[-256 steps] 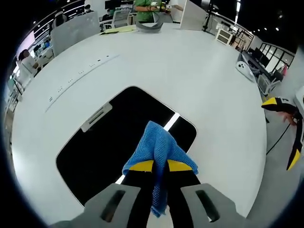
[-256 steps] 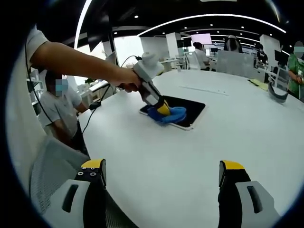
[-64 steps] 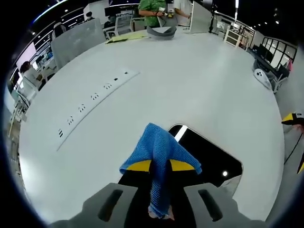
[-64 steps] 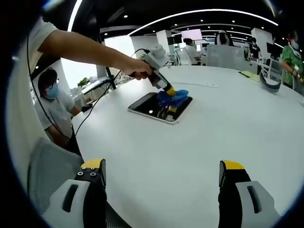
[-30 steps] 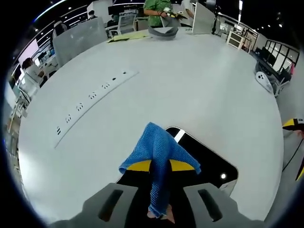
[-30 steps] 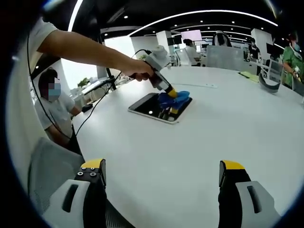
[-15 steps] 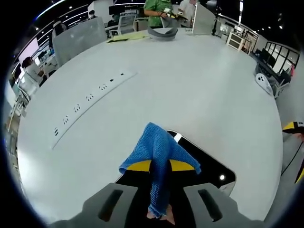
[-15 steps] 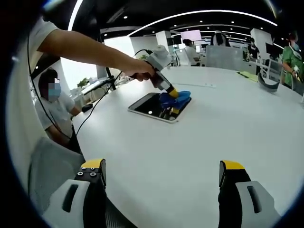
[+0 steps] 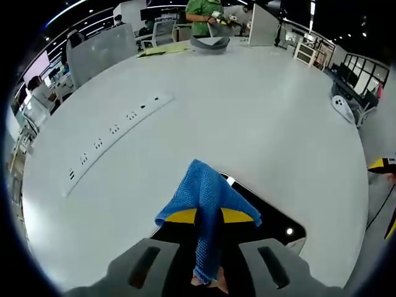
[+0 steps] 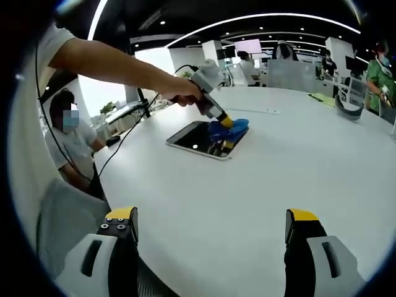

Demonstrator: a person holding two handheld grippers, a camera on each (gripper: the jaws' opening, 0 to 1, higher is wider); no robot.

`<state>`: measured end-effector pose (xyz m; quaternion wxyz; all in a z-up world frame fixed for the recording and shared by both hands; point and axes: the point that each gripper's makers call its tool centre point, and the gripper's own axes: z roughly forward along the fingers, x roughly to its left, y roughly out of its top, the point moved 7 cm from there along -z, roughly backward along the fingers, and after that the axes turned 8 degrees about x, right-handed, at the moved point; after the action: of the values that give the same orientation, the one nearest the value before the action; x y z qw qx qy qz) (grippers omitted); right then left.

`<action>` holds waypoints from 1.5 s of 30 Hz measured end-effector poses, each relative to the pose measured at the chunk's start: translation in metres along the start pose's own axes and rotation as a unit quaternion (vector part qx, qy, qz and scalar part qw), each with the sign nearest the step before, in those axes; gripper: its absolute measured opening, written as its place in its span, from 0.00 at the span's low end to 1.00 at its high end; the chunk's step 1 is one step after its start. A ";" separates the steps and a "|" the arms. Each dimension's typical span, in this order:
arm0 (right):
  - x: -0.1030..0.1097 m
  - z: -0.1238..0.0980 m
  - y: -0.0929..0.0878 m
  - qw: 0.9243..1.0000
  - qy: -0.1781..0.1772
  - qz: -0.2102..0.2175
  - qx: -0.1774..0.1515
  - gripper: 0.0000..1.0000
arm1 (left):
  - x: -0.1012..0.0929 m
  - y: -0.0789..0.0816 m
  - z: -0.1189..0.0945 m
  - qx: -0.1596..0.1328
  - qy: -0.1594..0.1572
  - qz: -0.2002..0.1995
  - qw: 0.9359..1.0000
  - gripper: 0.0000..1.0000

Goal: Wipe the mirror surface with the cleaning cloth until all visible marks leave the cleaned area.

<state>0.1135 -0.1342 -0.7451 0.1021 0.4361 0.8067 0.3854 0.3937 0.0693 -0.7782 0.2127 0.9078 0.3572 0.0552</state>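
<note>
In the left gripper view my left gripper [image 9: 209, 216] is shut on a blue cleaning cloth [image 9: 207, 198], which drapes over its yellow-tipped jaws. Under it lies the dark mirror [image 9: 272, 219] with a white frame, flat on the white table [image 9: 247, 117]. From the right gripper view the same mirror [image 10: 198, 139] sits mid-table, with the left gripper [image 10: 224, 125] pressing the cloth [image 10: 229, 129] onto its far right end, held by a person's hand [image 10: 179, 93]. My right gripper [image 10: 210, 226] is open above the near table, well short of the mirror, with nothing between its jaws.
A row of flush power sockets [image 9: 114, 130] runs across the table left of the mirror. A grey curved object [image 9: 210, 42] and papers lie at the far edge near a person in green [image 9: 201, 9]. A seated person [image 10: 74, 148] and cables [image 10: 124, 151] are at the table's left side.
Since 8.5 s ago the left gripper with the cloth has travelled from one end of the mirror to the other. In the last second it has crept slightly further. The right gripper stays put.
</note>
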 end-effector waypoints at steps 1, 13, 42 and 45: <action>0.000 0.000 0.000 1.000 0.000 -0.001 0.000 0.99 | 0.000 0.000 0.000 0.000 0.000 0.000 1.000 0.11; 0.001 0.002 0.004 1.000 0.004 -0.003 -0.001 0.99 | -0.005 -0.003 -0.001 0.001 -0.003 0.001 1.000 0.11; 0.005 0.004 0.003 1.000 0.011 -0.008 -0.002 0.99 | -0.020 -0.014 -0.006 0.007 -0.006 0.000 1.000 0.11; 0.006 0.004 0.002 1.000 0.012 -0.007 -0.002 0.99 | -0.022 -0.016 -0.007 0.006 -0.008 -0.001 1.000 0.11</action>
<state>0.1135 -0.1269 -0.7450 0.0958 0.4253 0.8104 0.3914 0.3654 0.0671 -0.7780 0.2101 0.9092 0.3566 0.0459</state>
